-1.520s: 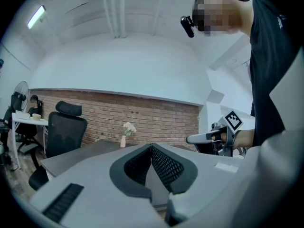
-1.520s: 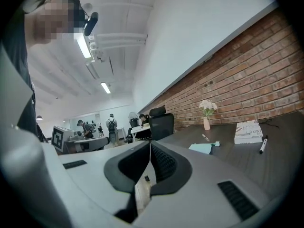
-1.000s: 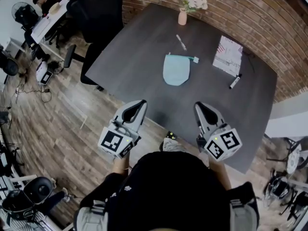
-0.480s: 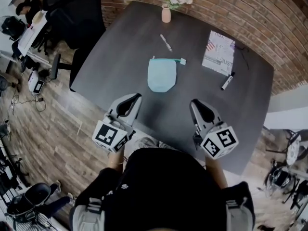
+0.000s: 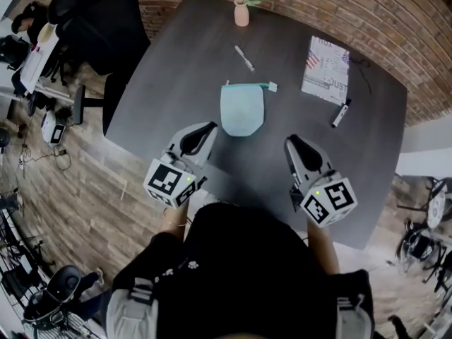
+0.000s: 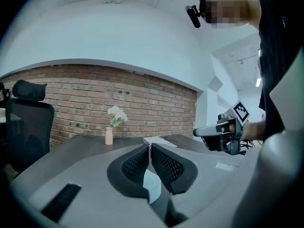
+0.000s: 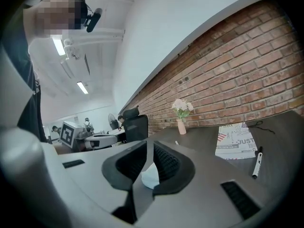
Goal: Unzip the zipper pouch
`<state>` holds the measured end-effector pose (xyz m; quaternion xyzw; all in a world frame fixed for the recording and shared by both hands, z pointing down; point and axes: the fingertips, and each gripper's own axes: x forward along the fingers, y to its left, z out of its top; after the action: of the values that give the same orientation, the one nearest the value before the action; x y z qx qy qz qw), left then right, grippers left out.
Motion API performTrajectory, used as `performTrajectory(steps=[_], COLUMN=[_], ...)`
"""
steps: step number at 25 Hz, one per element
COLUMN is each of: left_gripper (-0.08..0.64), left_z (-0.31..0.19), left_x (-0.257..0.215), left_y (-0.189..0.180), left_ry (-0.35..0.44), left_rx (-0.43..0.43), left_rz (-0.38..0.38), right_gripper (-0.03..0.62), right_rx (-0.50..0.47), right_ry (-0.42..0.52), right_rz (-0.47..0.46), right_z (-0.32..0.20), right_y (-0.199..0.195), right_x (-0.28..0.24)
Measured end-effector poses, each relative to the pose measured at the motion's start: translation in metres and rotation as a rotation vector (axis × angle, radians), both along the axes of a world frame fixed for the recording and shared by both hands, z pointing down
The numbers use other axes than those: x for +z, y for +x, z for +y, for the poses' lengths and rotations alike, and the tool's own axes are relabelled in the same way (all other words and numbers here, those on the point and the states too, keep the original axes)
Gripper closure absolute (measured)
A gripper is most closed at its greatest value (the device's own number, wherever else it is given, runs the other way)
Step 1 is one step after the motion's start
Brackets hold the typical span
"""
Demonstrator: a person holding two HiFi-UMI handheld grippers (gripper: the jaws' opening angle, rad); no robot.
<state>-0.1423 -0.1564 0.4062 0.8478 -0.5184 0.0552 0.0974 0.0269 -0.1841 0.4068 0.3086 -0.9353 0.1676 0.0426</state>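
A light blue zipper pouch (image 5: 242, 109) lies flat on the dark grey table (image 5: 176, 69), its zipper along the far edge and a teal pull (image 5: 271, 86) at the right end. My left gripper (image 5: 210, 128) hovers just off the pouch's near-left corner, jaws shut and empty; the left gripper view shows them (image 6: 150, 148) meeting, with the pouch (image 6: 153, 185) as a pale sliver below. My right gripper (image 5: 291, 142) is to the pouch's right and nearer me. Its jaws (image 7: 147, 146) have just been opening and stand slightly apart, with nothing between them; the pouch (image 7: 151, 177) lies ahead.
Along the far table edge stands a pink vase of flowers (image 5: 242, 13), with a pen (image 5: 245, 58) nearer the pouch. A printed booklet (image 5: 325, 70) and a marker (image 5: 341, 113) lie at the right. Black office chairs (image 5: 99, 20) stand off the table's left side.
Both grippers have moved forward over the table toward the pouch. The left one now sits close to its near-left corner.
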Motion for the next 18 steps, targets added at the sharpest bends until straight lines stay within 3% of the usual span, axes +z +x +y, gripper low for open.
performTrajectory(steps=[9,18], left_gripper=[0.555,0.555], left_z=[-0.044,-0.073], left_x=[0.02,0.058], left_y=[-0.032,-0.066], left_ry=[-0.042,-0.101], left_rx=[0.103,0.147], left_rz=[0.037,0.059], right_gripper=[0.529,0.518], right_rx=[0.076,0.108], right_ry=[-0.049,-0.072], right_rz=[0.097,0.2], right_z=[-0.033,-0.08], right_y=[-0.041,-0.081], right_x=[0.021,0.043])
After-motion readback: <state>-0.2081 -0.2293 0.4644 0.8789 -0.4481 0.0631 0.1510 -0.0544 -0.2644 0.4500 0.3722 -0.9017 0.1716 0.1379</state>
